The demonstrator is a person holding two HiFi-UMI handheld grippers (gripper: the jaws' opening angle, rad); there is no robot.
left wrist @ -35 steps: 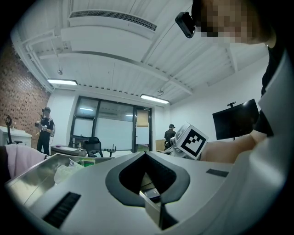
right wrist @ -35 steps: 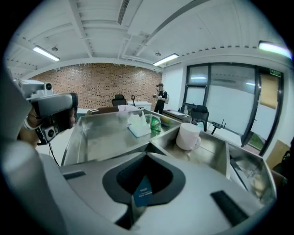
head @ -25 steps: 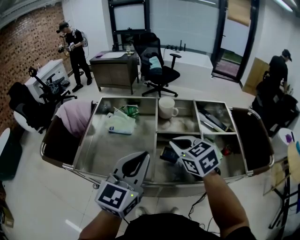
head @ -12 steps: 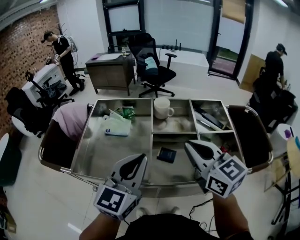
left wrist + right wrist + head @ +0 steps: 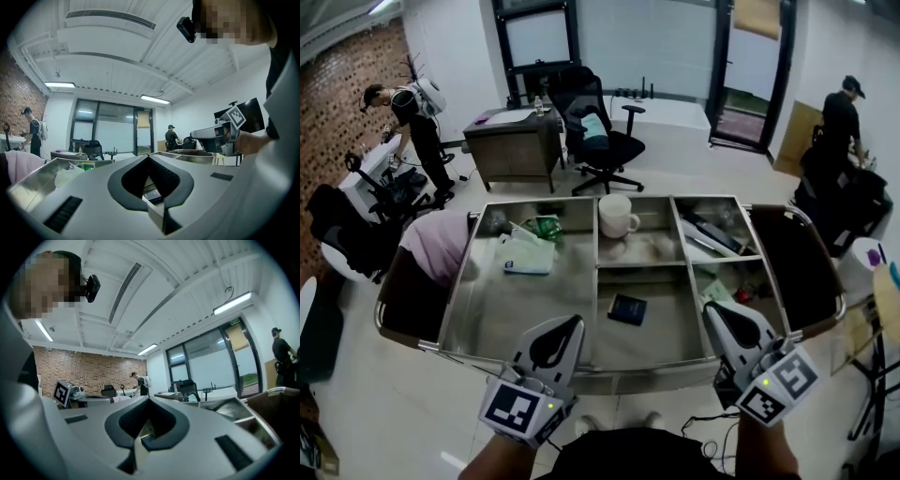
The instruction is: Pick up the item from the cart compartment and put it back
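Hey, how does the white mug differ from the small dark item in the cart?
The white mug is tall and stands upright, while the small dark item is thin and lies flat. The mug is pale, the item nearly black. The mug sits in the far middle compartment, the dark item in the near middle one. Both rest loose in the metal cart.

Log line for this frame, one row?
left gripper: shut, empty | right gripper: shut, empty | dark item: lying in middle front compartment
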